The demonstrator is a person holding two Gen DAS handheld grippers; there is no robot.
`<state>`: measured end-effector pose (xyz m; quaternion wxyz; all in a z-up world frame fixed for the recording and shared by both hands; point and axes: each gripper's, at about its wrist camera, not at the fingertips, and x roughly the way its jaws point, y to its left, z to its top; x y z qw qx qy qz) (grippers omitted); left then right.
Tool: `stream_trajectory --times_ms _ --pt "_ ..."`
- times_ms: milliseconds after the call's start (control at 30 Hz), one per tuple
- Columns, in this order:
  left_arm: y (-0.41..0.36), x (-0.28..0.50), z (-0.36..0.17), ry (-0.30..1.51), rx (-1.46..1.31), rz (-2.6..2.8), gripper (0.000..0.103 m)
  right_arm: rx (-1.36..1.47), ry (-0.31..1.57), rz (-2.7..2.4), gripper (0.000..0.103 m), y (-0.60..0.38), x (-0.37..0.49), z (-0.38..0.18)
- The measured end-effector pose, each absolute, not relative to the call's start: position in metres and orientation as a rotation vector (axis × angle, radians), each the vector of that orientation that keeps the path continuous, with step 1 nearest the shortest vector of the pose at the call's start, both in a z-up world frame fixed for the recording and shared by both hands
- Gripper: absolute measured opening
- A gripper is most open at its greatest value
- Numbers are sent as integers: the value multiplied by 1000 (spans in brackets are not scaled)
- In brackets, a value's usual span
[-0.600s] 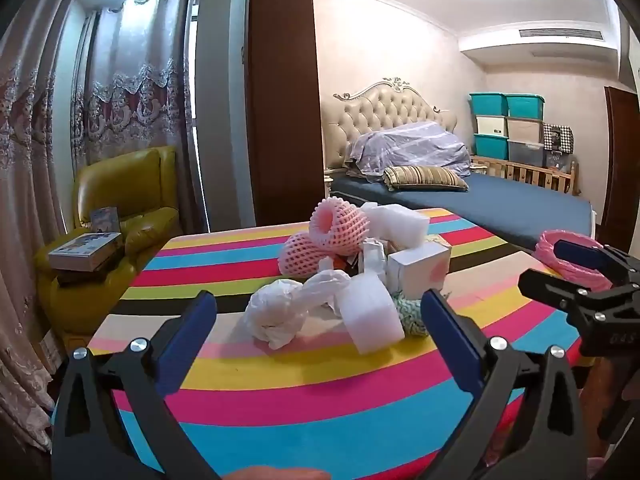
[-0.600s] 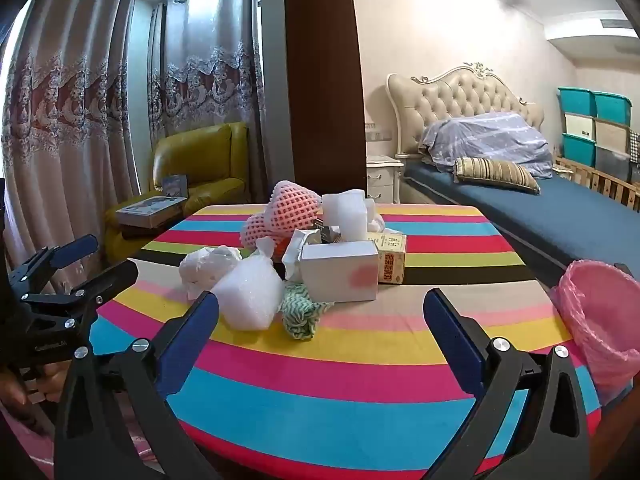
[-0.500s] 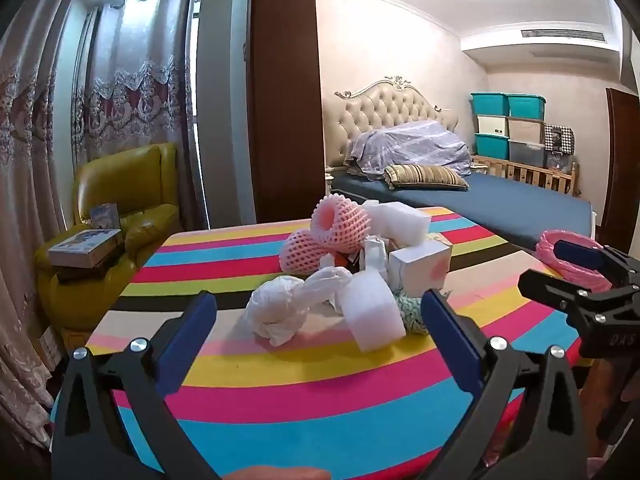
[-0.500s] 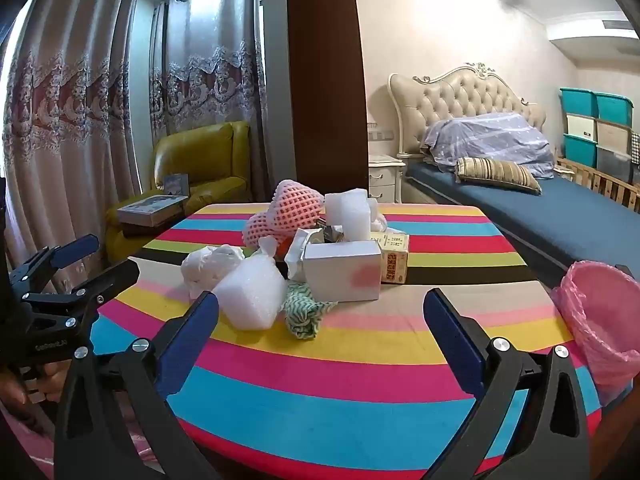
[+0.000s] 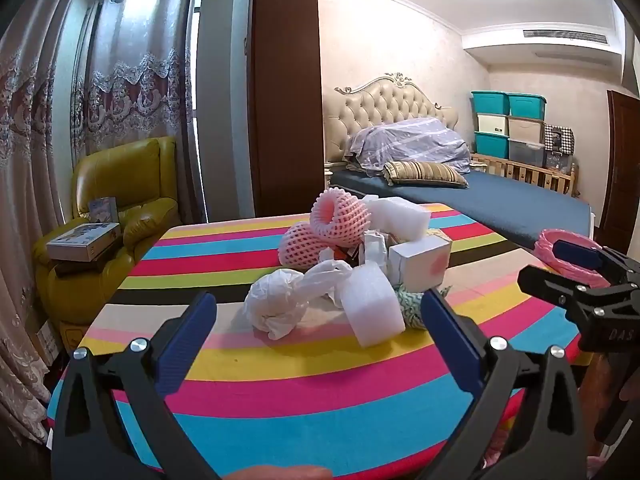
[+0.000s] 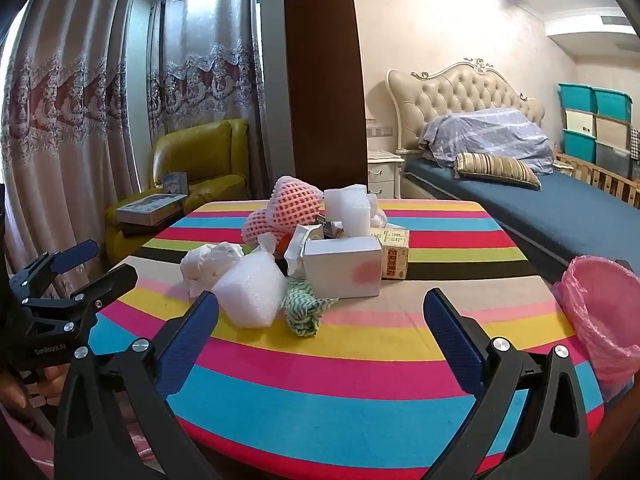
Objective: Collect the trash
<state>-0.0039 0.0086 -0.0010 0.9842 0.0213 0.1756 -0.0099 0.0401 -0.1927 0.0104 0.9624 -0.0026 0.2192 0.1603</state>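
A heap of trash lies mid-table on the striped cloth [image 5: 304, 388]: pink foam fruit nets [image 5: 340, 218] [image 6: 294, 200], a crumpled white bag [image 5: 276, 300] [image 6: 208, 262], a white foam block [image 5: 370, 300] [image 6: 252, 290], a white box [image 5: 420, 262] [image 6: 342, 266], a green-white rag [image 6: 306, 308] and a small printed carton [image 6: 394, 252]. My left gripper [image 5: 318, 330] stands open short of the heap, nothing between its fingers. My right gripper [image 6: 320, 330] is open too, empty, in front of the rag. A pink-lined bin [image 6: 604, 312] [image 5: 564, 254] sits at the table's right edge.
Beyond the table are a yellow armchair [image 5: 120, 208] with boxes on its arm, a brown pillar [image 5: 286, 88], curtains [image 6: 60, 120], a bed [image 6: 520, 196] and stacked storage bins [image 5: 508, 128]. The other gripper shows at each view's side edge [image 5: 580, 276] [image 6: 56, 280].
Both views have shifted very slightly; the heap sits a touch higher and nearer in frame. Nothing on the table has moved and both grippers stay open.
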Motion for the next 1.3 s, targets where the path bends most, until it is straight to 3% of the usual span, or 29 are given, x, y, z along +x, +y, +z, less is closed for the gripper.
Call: stream_trajectory --times_ms 1300 --pt "12 -2 -4 373 16 -14 99 13 463 332 96 -193 40 8"
